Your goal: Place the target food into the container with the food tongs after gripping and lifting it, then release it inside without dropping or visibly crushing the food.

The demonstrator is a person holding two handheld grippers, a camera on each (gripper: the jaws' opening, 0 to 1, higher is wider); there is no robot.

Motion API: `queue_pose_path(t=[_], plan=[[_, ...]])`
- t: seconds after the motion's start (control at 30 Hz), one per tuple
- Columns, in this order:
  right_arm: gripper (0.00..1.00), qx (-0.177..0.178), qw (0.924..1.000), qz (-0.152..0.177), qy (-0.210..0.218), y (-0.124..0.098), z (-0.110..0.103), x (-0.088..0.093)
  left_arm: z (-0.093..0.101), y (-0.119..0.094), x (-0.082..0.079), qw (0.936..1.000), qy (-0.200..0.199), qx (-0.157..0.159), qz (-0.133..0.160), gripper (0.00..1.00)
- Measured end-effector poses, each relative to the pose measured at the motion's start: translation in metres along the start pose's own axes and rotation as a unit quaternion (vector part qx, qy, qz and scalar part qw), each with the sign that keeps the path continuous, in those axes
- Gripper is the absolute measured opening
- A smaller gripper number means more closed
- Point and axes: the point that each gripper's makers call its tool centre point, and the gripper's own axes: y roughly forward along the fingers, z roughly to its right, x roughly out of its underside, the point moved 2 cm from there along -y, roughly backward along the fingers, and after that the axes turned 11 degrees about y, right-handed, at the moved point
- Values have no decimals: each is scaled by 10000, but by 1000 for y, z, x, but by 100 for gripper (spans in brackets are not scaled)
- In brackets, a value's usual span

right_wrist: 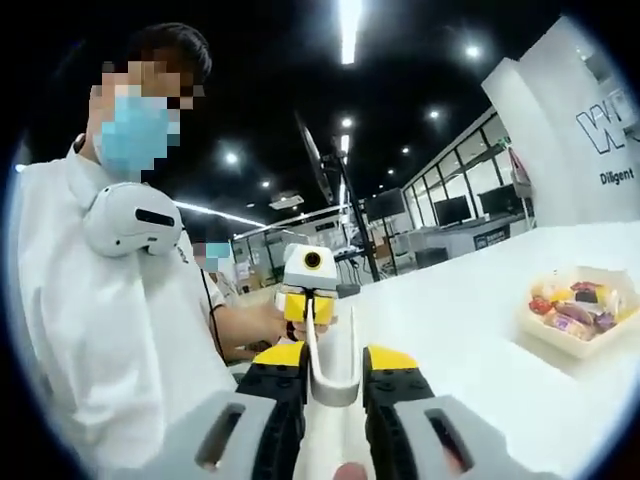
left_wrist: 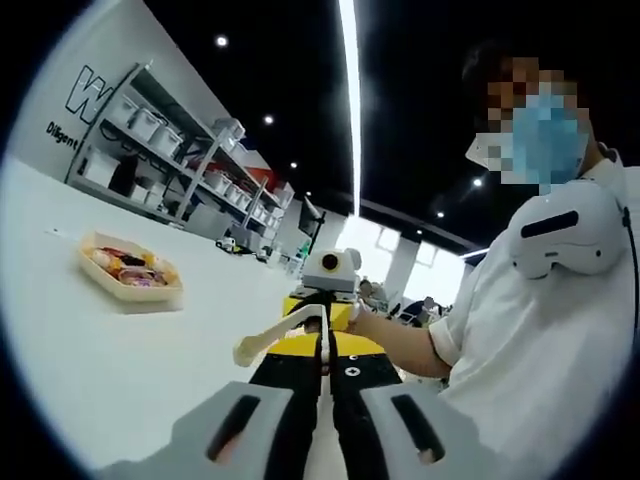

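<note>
- Left gripper view: the left claw comes up from the bottom. Its two jaws are very close together.
- A thin white edge of the tongs runs between those jaws. I cannot tell if the claw is squeezing it.
- One arm of the tongs sticks out to the left, over the white tabletop.
- The food tray sits on the tabletop, well away from both claws. It holds mixed, colourful bits of food.
- Behind the tray there are shelves with bins by the wall.
- Right gripper view: the right claw is clamped on the bent end of the tongs. The arms of the tongs point at the other claw.
- Here the food tray is far off to the right.
- A person in a white shirt is holding the claws.
</note>
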Motion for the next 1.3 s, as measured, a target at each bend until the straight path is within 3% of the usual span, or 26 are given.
queue_pose_path(t=[0.23,0.77,1.3], plan=[[13,2,9990,-284,-354,-1,-1,3,1,-1,3,9998,141,31,-109,1],[13,180,9930,-584,-1007,-3,-2,10,1,-1,6,9987,411,69,-293,1],[13,290,9893,-768,-1203,-5,-2,17,3,0,11,9975,527,114,-452,1]])
